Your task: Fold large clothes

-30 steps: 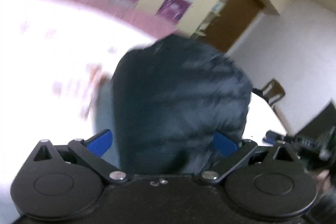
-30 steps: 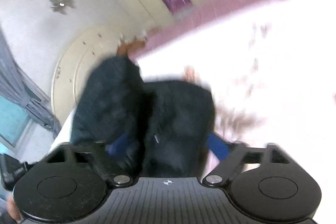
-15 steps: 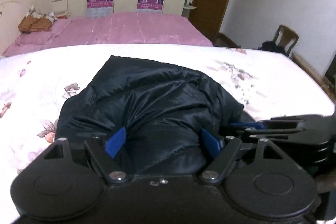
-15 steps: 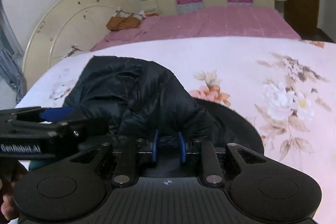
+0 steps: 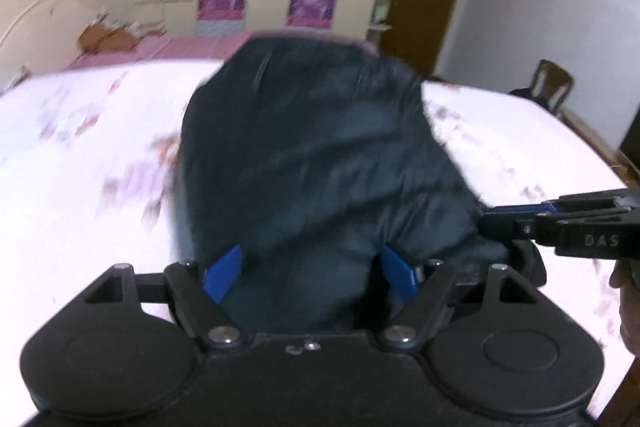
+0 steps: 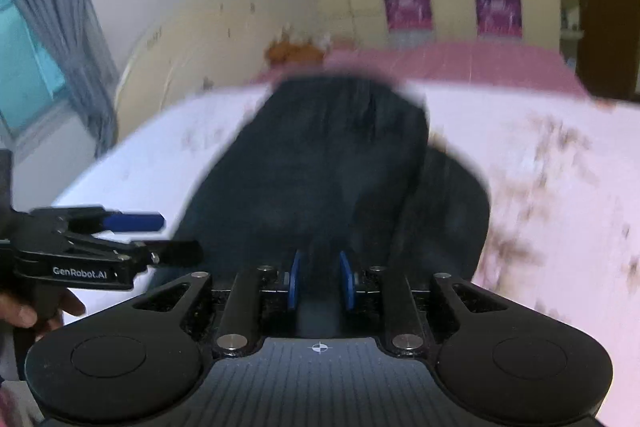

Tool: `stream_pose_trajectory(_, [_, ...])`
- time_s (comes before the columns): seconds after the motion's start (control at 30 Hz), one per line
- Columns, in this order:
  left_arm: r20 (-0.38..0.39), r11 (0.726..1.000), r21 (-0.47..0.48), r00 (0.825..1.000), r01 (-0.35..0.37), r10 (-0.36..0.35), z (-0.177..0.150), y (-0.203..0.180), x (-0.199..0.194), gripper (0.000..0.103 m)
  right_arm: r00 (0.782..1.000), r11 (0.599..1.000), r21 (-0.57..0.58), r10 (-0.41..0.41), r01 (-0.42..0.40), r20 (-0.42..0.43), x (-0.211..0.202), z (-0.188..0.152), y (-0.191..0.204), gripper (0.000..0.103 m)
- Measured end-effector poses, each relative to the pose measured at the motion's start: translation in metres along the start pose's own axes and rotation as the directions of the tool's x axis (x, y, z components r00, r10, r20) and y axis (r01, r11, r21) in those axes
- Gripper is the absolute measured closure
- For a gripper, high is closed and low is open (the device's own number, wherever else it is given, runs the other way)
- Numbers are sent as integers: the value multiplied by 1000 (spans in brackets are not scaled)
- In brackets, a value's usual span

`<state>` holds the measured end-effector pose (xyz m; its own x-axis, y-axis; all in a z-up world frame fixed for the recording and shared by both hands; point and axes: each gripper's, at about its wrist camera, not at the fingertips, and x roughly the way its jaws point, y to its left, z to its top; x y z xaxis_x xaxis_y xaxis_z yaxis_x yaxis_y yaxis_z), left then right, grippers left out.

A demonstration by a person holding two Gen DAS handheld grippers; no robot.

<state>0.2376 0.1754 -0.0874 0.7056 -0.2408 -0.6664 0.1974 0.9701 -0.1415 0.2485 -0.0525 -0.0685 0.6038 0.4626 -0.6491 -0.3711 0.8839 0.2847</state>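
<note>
Right gripper (image 6: 319, 281) clamps the puffy dark navy jacket (image 6: 332, 163); left gripper (image 5: 308, 277), at nine o'clock, spread wide, fabric probably loose between.

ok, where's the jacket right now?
The dark jacket is mid-frame in both wrist views, over the floral bed sheet, pinched by the right tongs.

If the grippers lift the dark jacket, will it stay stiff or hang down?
The jacket looks puffy and soft, so it would probably sag and drape. Its fabric seems smooth, perhaps slippery. The right gripper pinches a fold, while the left gripper stands wide.
</note>
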Motion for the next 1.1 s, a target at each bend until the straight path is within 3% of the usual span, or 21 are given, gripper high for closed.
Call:
stream_pose_trajectory(0.2, [-7, 996, -34, 997, -77, 77, -17, -2, -5, 25, 999, 1000, -17, -21, 21, -32, 20, -12, -9, 82])
stream_pose_trajectory(0.33, [61, 993, -35, 991, -115, 116, -21, -22, -49, 26, 997, 1000, -12, -17, 18, 74, -29, -17, -8, 81])
stream_pose_trajectory(0.5, [101, 991, -43, 986, -128, 132, -38, -50, -99, 25, 992, 999, -9, -46, 48, 114, -93, -47, 1, 81])
stream_pose_trajectory(0.53, [120, 991, -41, 984, -128, 132, -41, -58, -111, 18, 991, 998, -3, -56, 56, 119, -102, -53, 3, 81])
stream_pose_trajectory(0.57, [151, 989, -42, 977, -143, 148, -45, -67, -123, 0, 990, 998, 1, -65, 66, 129, -111, -59, 4, 81])
stream_pose_trajectory(0.6, [206, 983, -51, 962, -175, 181, -52, -74, -134, 0, 986, 996, 6, -88, 88, 144, -120, -66, 6, 63])
stream_pose_trajectory(0.63, [255, 976, -59, 942, -209, 217, -58, -80, -140, 0, 980, 993, 21, -121, 119, 157, -130, -72, 13, 0])
stream_pose_trajectory(0.67, [272, 968, -65, 929, -241, 250, -63, -86, -145, 0, 968, 988, 36, -154, 150, 196, -138, -79, 16, 5])
stream_pose_trajectory(0.7, [256, 965, -71, 931, -252, 261, -65, -89, -146, 0, 965, 986, 32, -169, 166, 203, -143, -84, 19, 0])
stream_pose_trajectory(0.9, [213, 963, -75, 939, -259, 269, -82, -108, -174, 0, 964, 980, 23, -199, 198, 176, -161, -103, 32, 0])
stream_pose_trajectory(1.0, [221, 974, -90, 950, -206, 222, -89, -109, -185, 0, 964, 979, 31, -204, 201, 168, -168, -112, 35, 0])
stream_pose_trajectory(1.1, [216, 973, -80, 949, -216, 229, -94, -115, -191, 0, 963, 980, 28, -201, 199, 181, -180, -120, 40, 0])
